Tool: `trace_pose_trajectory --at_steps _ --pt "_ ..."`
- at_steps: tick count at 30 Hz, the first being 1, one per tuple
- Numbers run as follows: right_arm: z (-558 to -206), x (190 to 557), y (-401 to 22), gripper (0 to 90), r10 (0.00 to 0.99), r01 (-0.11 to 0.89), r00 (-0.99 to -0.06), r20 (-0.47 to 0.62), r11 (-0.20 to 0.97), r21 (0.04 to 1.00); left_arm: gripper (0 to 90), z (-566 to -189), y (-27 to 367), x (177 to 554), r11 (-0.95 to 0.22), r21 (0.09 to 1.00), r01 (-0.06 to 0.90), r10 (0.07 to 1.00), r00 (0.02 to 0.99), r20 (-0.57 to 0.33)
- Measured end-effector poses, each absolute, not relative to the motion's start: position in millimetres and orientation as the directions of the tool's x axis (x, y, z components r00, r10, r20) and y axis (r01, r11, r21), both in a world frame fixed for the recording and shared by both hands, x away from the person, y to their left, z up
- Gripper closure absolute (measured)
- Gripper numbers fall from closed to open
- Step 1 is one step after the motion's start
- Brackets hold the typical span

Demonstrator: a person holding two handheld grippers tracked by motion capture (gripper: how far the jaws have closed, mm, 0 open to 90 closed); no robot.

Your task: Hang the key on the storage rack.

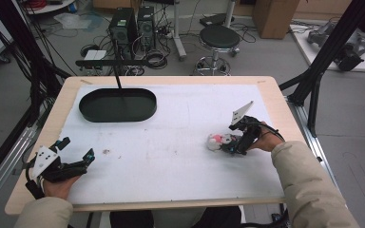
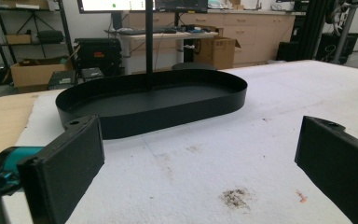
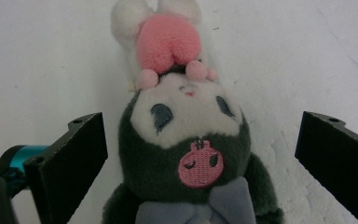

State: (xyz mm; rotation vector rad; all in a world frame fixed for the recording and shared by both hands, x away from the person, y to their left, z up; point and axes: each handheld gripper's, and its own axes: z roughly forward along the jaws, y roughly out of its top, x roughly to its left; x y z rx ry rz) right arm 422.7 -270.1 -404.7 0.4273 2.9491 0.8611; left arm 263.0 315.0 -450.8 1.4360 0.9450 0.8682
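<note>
Right hand-held gripper (image 1: 233, 145) is spread wide around the plush toy (image 3: 186, 154) at 4 o'clock; left hand-held gripper (image 1: 78, 152) is held open, nothing gripped, at 8 o'clock on the surface (image 1: 171, 156).

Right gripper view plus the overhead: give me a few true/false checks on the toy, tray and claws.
1. The plush toy lies between the right claw's open jaws. True.
2. The black tray holds the toy. False: it is empty; the toy lies on the white mat.
3. The left claw grips the tray. False: it is open, short of the tray.
4. The toy has a pink patch on its forehead. True.
</note>
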Motion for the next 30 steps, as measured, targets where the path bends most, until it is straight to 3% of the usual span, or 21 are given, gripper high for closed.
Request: trace_pose_trajectory --at_steps 3,4,6,7,13,24,30 --pt "-406.4 424.1 -270.6 6.7 0.269 0.257 -0.962 0.055 0.813 0.522 1.7 -450.8 315.0 263.0 -0.026 0.997 0.069 0.916 0.401 -0.004" --pt "-407.6 425.2 -270.4 15.5 0.266 0.259 -0.962 0.062 0.817 0.516 1.7 -450.8 314.8 262.8 -0.025 0.997 0.069 0.916 0.401 -0.005" --pt "-408.6 425.5 -268.1 19.7 0.255 0.246 -0.966 0.054 0.827 0.505 1.7 -450.8 314.7 262.8 -0.021 0.998 0.067 0.916 0.401 -0.008" --pt "-408.5 425.3 -267.1 27.0 0.251 0.249 -0.966 0.065 0.832 0.495 1.7 -450.9 314.7 262.9 -0.02 0.997 0.068 0.916 0.4 -0.009" --pt "-405.1 424.3 -265.5 41.2 0.256 0.268 -0.962 0.091 0.839 0.474 1.7 -450.8 315.2 263.1 -0.02 0.997 0.07 0.916 0.402 -0.01" --pt "-400.1 422.0 -263.4 45.4 0.288 0.302 -0.952 0.103 0.829 0.47 1.7 -449.0 317.2 266.2 -0.008 0.995 0.095 0.916 0.4 -0.031" --pt "-379.7 415.8 -256.4 46.1 0.275 0.287 -0.956 0.103 0.801 0.526 1.7 -425.2 314.5 278.4 -0.044 0.996 0.082 0.894 0.448 0.003"
